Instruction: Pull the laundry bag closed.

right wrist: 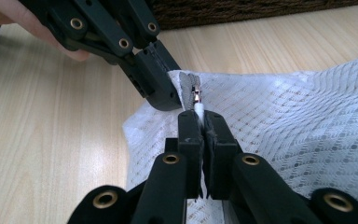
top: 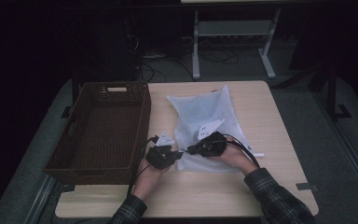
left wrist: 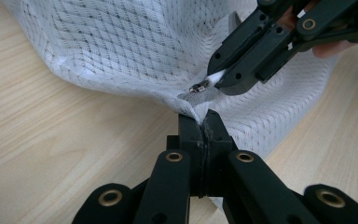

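1. At far left, a dark wicker basket (top: 98,128) sits open on the pale wooden surface (top: 261,186), just beside the work, likely waiting to receive the bag.
2. We see the left hand-held gripper (top: 179,151) clenched on the corner fabric of a white mesh laundry bag (top: 205,116), right at the end of the zip. In the left gripper view its jaws meet on the cloth, which rises taut from them; we judge this grip anchors the bag so the zip can run.
3. Between the two tools sits the small metal zip slider (left wrist: 198,87), lifted slightly off the surface by the pull on both sides.
4. The right hand-held gripper (top: 189,150) comes in nose to nose with the left, its jaws pinched on the slider's white pull tab (right wrist: 198,112). We read this as the start of drawing the zip along the bag's edge.
5. The bag itself lies flat across the middle of the surface, stretching away from the person's hands, its near left corner held up.
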### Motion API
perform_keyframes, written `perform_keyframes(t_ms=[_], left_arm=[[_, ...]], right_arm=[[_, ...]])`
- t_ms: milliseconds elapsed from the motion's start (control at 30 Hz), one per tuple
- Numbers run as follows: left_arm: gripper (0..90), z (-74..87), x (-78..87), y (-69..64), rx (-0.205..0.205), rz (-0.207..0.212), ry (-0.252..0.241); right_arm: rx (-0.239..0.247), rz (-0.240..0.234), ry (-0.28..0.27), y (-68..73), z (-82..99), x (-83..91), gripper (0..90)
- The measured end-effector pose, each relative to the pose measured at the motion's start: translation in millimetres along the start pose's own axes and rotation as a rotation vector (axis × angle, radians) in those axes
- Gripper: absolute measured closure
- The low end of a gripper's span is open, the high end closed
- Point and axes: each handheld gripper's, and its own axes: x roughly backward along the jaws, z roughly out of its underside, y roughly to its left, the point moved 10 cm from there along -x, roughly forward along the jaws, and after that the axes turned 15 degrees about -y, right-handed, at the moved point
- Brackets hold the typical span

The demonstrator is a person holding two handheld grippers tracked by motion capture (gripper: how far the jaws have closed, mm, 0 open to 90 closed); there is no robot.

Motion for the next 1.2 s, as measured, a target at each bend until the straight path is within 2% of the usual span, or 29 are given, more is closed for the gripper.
perform_keyframes(t_ms=[333, 967, 1200], left_arm=[[89.6, -2.6, 1.8, 2.2, 0.030, -0.026, -0.008], [89.6, -3.7, 5.0, 9.5, 0.042, -0.088, -0.003], [89.6, -2.9, 4.9, 10.4, 0.043, -0.093, 0.003]], right_arm=[[0.015, 0.003, -0.004, -3.3, 2.3, 4.8, 86.8], [0.012, 0.031, -0.004, -12.4, 10.4, 20.1, 86.7], [0.012, 0.038, 0.000, -14.2, 12.8, 25.7, 86.7]])
